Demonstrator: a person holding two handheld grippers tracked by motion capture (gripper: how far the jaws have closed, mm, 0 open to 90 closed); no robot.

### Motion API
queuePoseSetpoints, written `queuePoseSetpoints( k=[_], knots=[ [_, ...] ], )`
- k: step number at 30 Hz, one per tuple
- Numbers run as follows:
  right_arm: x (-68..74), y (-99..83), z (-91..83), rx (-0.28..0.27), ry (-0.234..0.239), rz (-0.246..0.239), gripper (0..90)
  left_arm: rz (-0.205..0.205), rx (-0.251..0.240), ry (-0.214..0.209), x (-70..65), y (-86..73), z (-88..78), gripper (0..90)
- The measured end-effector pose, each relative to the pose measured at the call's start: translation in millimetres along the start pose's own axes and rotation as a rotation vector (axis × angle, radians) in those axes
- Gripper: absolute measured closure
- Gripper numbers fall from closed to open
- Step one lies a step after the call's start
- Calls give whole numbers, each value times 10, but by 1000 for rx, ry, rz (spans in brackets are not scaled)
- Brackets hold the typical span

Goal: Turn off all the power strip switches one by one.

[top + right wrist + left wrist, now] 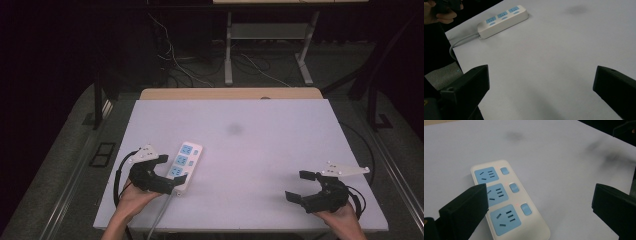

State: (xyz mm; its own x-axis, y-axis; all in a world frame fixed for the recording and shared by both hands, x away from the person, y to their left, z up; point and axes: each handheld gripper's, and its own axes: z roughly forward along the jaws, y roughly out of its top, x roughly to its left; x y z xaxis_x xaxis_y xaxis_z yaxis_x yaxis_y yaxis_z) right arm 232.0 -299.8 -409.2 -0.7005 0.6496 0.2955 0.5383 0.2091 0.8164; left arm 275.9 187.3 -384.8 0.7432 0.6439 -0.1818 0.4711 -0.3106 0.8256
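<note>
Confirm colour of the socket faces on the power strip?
Light blue, set in the white power strip; clearest in the left gripper view.

In the left gripper view, one black jaw covers the left part of the middle socket of the power strip (506, 200), and the strip's near end is cut off by the bottom edge. In the high view, the left gripper (175, 167) overlaps the strip's near end, and the grey cable (159, 216) leaves at the bottom edge. A dark smudge on the tabletop (260, 145) is too blurred to identify.

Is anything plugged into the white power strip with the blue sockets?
No, in the left gripper view all three blue sockets on the white power strip show bare slots with no plug in them.
</note>
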Motion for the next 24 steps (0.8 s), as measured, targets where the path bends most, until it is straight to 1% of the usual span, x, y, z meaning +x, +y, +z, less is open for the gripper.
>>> queuePoseSetpoints(
  k=[9,15,17,18,21,24],
  knots=[
    [-8,-5,2,7,0,3,5,17,37,1,29,89,19,0],
    [-9,-8,10,7,1,0,5,28,70,-8,57,162,30,0],
    [-6,-10,13,10,2,2,5,39,86,-10,61,190,30,0],
    [-6,-10,14,10,2,2,5,50,99,-9,66,204,31,0],
    [-6,-9,17,11,2,1,5,67,133,-8,84,240,41,0],
    [-4,-11,22,13,1,1,5,79,161,-7,108,273,56,13]
  ],
)
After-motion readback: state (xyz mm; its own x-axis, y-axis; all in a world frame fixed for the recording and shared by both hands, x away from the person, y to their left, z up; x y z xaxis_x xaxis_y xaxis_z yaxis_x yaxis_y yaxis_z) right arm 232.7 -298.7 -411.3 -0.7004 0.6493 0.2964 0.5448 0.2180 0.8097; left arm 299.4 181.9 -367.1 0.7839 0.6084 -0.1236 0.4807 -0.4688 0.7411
